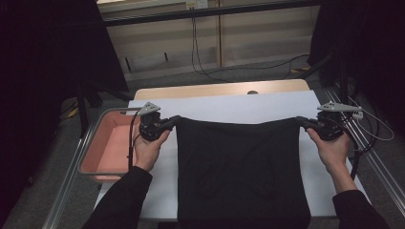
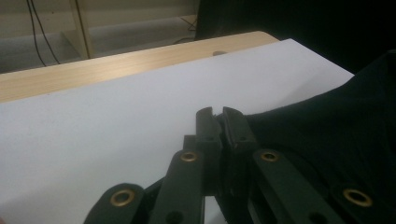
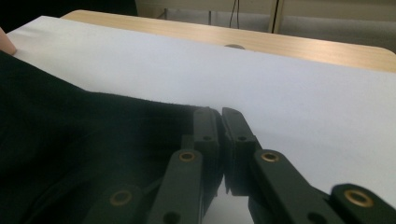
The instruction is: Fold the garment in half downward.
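We have a black cloth (image 1: pixel 241 169) spread on the white sheet (image 1: pixel 229 106) that covers the worktop (image 1: pixel 219 89), and we hold it by its two far corners. Our left gripper (image 1: pixel 175 119) is clamped on the far left corner; in the left gripper view its jaws stand pressed together with the dark fabric (image 2: pixel 327 130) running off to their right. Our right gripper (image 1: pixel 302 121) is clamped on the far right corner, and in the right gripper view the cloth (image 3: pixel 79 140) comes in from the left up to the closed jaws.

We judge the spreading largely done: the far edge is pulled fairly straight between the grippers and the cloth lies mostly flat, its near edge hanging over the near side of the worktop. Faint creases show in the middle. What is left, whether folding or smoothing, we cannot tell for sure.

A pink tray (image 1: pixel 107 143) sits just left of the left hand (image 1: pixel 149 150), beside the worktop. Nothing lies on the cloth or between the grippers to hinder us.
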